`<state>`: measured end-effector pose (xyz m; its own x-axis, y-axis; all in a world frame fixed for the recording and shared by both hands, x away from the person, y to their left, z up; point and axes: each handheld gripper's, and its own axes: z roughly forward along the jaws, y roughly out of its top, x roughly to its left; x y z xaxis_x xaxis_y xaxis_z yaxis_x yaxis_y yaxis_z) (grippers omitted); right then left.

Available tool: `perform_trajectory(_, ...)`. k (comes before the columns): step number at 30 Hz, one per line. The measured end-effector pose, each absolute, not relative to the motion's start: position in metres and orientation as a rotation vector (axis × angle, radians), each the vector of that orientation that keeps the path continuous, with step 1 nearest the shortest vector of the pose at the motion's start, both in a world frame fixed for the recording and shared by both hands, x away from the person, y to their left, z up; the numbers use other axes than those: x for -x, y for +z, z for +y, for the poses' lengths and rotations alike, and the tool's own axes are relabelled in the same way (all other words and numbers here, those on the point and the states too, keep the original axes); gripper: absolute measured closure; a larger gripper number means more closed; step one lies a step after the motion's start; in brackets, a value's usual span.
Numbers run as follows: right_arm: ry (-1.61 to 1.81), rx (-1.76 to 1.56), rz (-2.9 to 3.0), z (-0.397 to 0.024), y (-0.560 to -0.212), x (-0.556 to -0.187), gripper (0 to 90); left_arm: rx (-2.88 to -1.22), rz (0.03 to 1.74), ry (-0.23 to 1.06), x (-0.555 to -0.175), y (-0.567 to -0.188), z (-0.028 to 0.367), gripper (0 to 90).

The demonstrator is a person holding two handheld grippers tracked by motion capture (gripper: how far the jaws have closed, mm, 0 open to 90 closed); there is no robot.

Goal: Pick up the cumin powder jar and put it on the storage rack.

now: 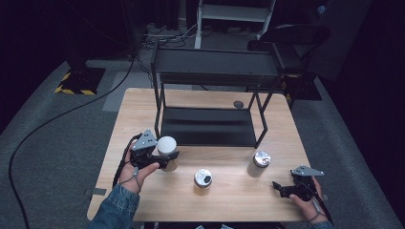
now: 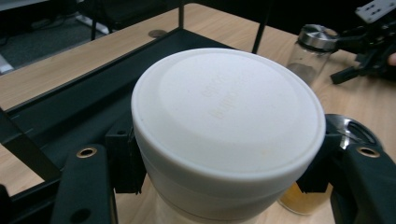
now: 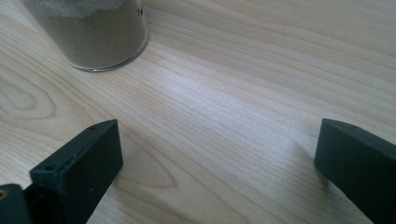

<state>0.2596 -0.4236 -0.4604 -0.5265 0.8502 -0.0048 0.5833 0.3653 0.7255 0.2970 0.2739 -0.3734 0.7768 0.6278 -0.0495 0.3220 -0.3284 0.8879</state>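
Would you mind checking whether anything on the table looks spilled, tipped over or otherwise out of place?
Nothing stands out. The white-lidded jar sits upright between the jaws of the left gripper, the two metal-lidded jars stand upright on the table, and the black shelf rack looks level. No spills are visible.

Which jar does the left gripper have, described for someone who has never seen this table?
Start at the black metal two-tier rack standing on the light wooden table. By its front left corner, the left gripper is shut on a jar with a wide white plastic lid. The other two jars have shiny metal lids.
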Motion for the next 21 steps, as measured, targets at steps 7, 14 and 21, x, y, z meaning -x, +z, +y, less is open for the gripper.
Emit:
perform_trajectory(7, 0.966, -1.246, 2.255, -0.425, -0.46, -0.26, 0.9, -1.932, 0.736, 0.371, -0.313, -0.37, 0.268, 33.3)
perform_trajectory(14, 0.97, -1.243, 2.255, -0.426, -0.461, -0.26, 1.9, -1.937, 0.764, 0.365, -0.328, -0.364, 0.261, 33.2)
perform_trajectory(21, 0.97, -1.242, 2.256, -0.426, -0.461, -0.26, 1.9, -1.957, 0.795, 0.39, -0.338, -0.36, 0.253, 33.3)
